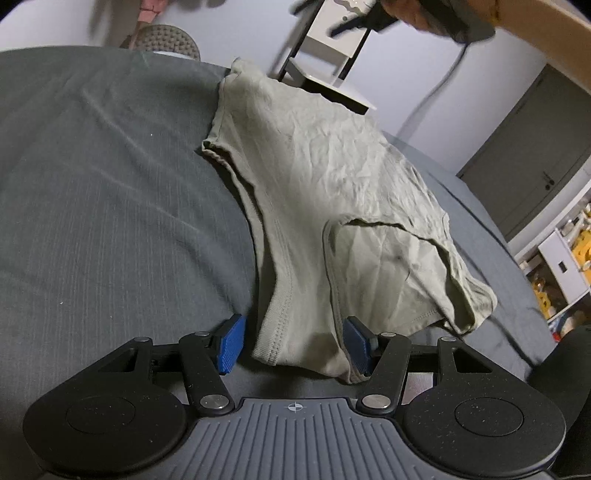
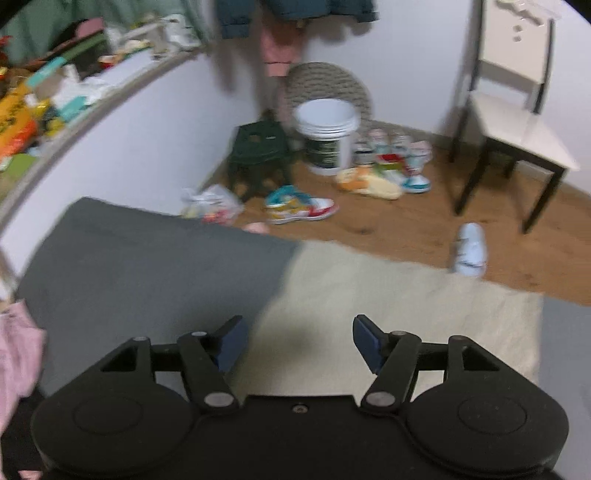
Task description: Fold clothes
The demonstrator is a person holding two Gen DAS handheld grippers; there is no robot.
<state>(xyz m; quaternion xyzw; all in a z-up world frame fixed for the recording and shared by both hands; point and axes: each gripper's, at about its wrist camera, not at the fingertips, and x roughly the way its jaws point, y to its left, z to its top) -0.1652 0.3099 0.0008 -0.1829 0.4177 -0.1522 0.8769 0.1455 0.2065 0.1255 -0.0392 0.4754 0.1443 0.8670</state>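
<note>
A pale olive T-shirt (image 1: pixel 317 173) lies partly folded on the grey bed sheet (image 1: pixel 110 192), one sleeve doubled over near me. My left gripper (image 1: pixel 293 341) stands open, its blue pads on either side of the shirt's near ribbed hem, which lies between them. In the right wrist view the same shirt (image 2: pixel 388 306) shows as a blurred pale patch on the sheet (image 2: pixel 147 266). My right gripper (image 2: pixel 297 343) hovers open above that cloth with nothing between its fingers. In the left wrist view a hand holding the other gripper (image 1: pixel 424 14) shows at the top.
A pink garment (image 2: pixel 18 354) lies at the bed's left edge. Beyond the bed on the wooden floor stand a white chair (image 2: pixel 517 122), a white bucket (image 2: pixel 327 136), a dark green stool (image 2: pixel 258 151) and scattered shoes (image 2: pixel 301 208). A cluttered shelf (image 2: pixel 48 92) runs along the left wall.
</note>
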